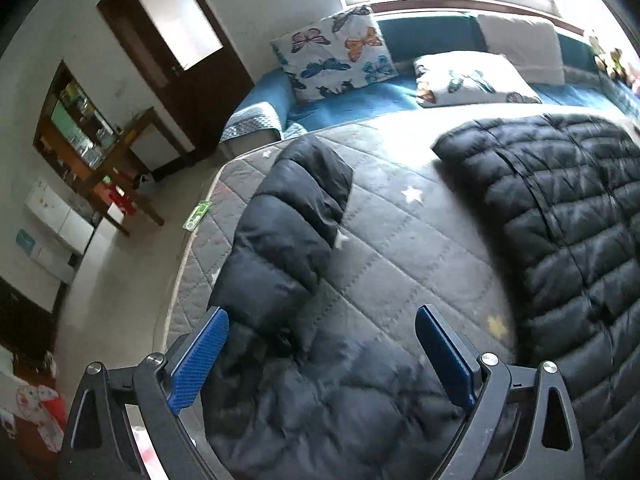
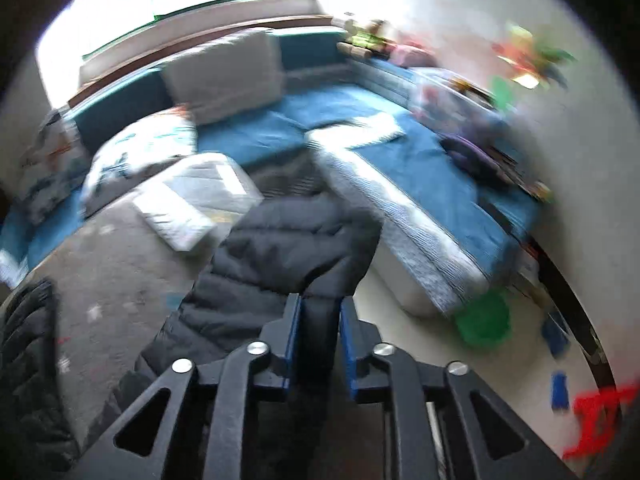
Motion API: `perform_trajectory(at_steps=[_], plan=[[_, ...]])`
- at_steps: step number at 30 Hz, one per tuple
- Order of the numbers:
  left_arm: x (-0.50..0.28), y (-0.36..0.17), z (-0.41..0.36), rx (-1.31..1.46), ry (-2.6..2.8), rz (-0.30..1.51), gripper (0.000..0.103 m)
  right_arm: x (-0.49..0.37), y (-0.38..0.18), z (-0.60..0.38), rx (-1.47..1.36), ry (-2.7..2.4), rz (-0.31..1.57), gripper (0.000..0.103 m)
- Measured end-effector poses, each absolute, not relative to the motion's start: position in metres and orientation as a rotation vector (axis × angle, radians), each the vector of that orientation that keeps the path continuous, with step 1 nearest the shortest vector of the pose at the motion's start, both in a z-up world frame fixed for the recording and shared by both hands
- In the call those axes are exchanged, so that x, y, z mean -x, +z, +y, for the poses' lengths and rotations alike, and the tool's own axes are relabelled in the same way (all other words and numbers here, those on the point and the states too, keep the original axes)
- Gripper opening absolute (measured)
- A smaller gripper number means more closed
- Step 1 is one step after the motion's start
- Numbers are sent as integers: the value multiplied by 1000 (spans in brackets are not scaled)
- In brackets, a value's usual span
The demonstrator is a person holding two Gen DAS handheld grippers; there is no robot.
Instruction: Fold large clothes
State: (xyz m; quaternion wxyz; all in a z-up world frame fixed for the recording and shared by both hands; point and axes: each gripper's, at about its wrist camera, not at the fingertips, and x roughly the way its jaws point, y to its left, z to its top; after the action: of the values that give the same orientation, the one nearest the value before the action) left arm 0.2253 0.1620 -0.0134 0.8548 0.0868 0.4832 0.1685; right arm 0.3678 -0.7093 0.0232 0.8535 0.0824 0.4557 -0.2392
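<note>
One grey quilted mattress (image 1: 400,216), star-printed, lies on the floor and carries the garment. One blue sofa (image 1: 360,100) runs along the window wall behind it and, in the right wrist view, turns down the side wall.

One black puffer jacket (image 1: 568,216) is spread across the mattress: the body lies to the right in the left wrist view, and one sleeve (image 1: 292,216) stretches away to the left, apart from the body, with bare mattress between them.

Three cushions rest on the sofa: two butterfly-print cushions (image 1: 336,52), one upright, one flat, and one plain white cushion (image 1: 520,46) against the backrest.

One dark wooden door (image 1: 180,48) and one wooden shelf unit (image 1: 76,120) stand at the left.

Two grippers. The left gripper (image 1: 322,340) is spread wide above the near end of the sleeve, its blue pads clear of the fabric. The right gripper (image 2: 320,320) has its jaws drawn close, apparently pinching a fold of the other sleeve (image 2: 296,248); blur leaves the contact unsure.
</note>
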Motion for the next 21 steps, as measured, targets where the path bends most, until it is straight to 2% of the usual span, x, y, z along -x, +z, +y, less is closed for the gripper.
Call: perform_trajectory(at_steps=[3,8,11,18,21], plan=[[-241,-14,184,-168,423,1025,101,-356,26,-711,-107,-586,952,25],[-253,-30,255,-60,591,1090,102,-345,31,-680,-114,-420,967,25],[-239,-48,307,82,648,1108,102,-331,34,-644,-69,-309,973,25],[-199,-74,366,367,608,1091,102,-311,29,-587,-83,-138,999,25],[-184,-66,387,553,511,970,89,-300,37,-566,-84,-88,992,25]])
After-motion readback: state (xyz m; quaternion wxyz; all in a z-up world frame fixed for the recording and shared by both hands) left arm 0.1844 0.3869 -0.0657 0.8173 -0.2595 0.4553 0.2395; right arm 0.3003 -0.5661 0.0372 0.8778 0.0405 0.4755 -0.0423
